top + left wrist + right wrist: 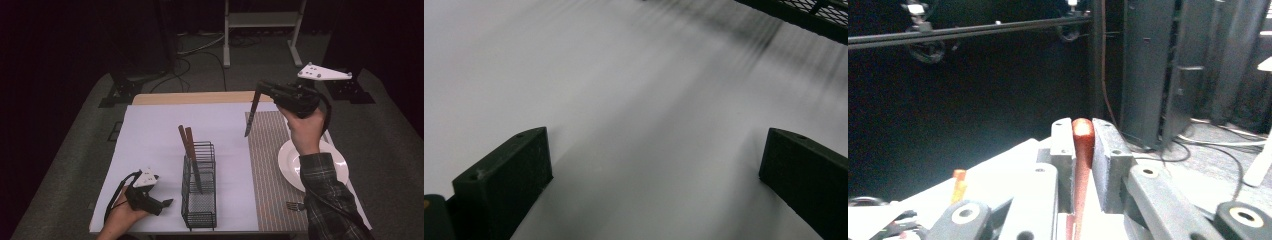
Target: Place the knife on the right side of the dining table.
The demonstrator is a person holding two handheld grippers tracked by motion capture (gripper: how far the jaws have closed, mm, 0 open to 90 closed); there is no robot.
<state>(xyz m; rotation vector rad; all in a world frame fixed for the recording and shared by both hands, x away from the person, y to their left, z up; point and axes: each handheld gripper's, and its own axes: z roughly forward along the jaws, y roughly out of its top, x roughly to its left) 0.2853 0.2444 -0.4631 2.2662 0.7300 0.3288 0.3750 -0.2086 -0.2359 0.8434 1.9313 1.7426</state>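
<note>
Right gripper [261, 91] clamped on wooden-handled knife [251, 116], raised at one o'clock, left gripper [167, 202] jaws apart, seven o'clock beside wire caddy [199, 207]

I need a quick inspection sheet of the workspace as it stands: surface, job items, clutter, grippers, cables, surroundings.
Surface: white table cover with a striped placemat on its right part.
Job's things: black wire caddy holding two wooden-handled knives; a third knife hangs blade-down in the air above the placemat; white plate and fork on the placemat.
Clutter: nothing seen.
Grippers: left gripper low over the cover beside the caddy, fingers apart, nothing between them; right gripper raised, clamped on the knife's reddish handle.
Cables: one trails from each gripper; more lie on the floor.
Surroundings: dark room, metal stand legs behind the table.
</note>
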